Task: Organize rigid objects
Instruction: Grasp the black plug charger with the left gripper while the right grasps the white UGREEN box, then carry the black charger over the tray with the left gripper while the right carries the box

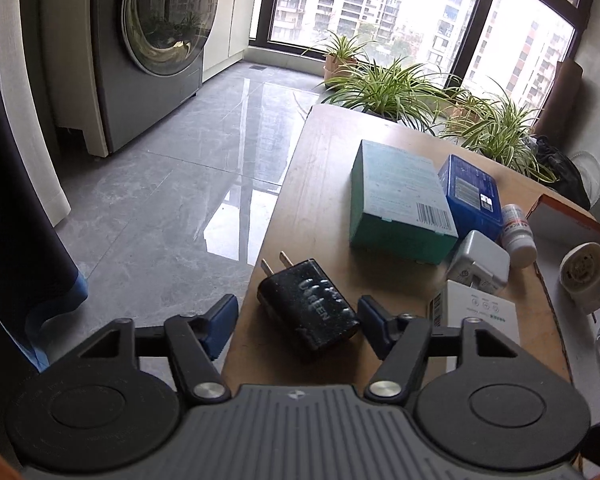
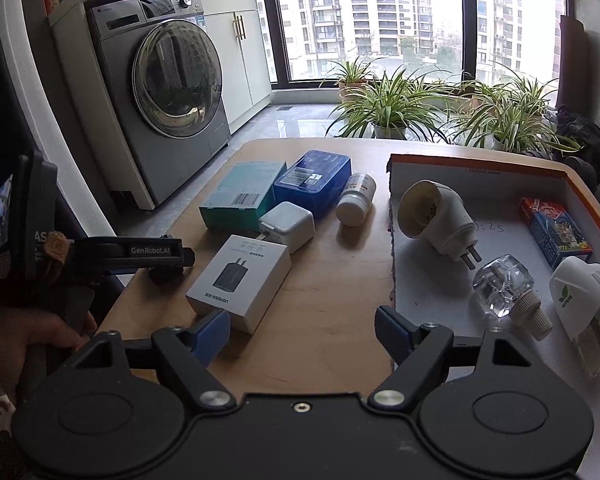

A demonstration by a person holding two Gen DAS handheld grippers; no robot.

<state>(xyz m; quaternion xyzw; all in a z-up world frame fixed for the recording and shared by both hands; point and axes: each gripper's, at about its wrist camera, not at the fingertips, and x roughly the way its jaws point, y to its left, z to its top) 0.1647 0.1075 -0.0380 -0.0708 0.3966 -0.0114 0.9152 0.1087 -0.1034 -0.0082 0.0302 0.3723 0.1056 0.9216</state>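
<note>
A black charger [image 1: 308, 308] with two prongs lies at the wooden table's [image 1: 320, 200] left front edge. It sits between the fingers of my left gripper [image 1: 298, 314]. The right pad is at its side, while a strip of table shows between it and the left pad. Seen from the right wrist, that gripper [image 2: 168, 264] comes in low from the left. My right gripper [image 2: 302, 328] stands open over bare table with nothing between its fingers. A white charger box [image 2: 240, 280] lies just beyond its left finger.
Behind are a teal box [image 2: 240, 196], blue box [image 2: 312, 184], white bottle [image 2: 356, 200] and white cube charger [image 2: 288, 226]. The orange-rimmed tray [image 2: 420, 172] on the right holds a white adapter [image 2: 436, 216], glass knob [image 2: 504, 288], card pack [image 2: 554, 228] and white plug [image 2: 580, 292]. The floor drops off left.
</note>
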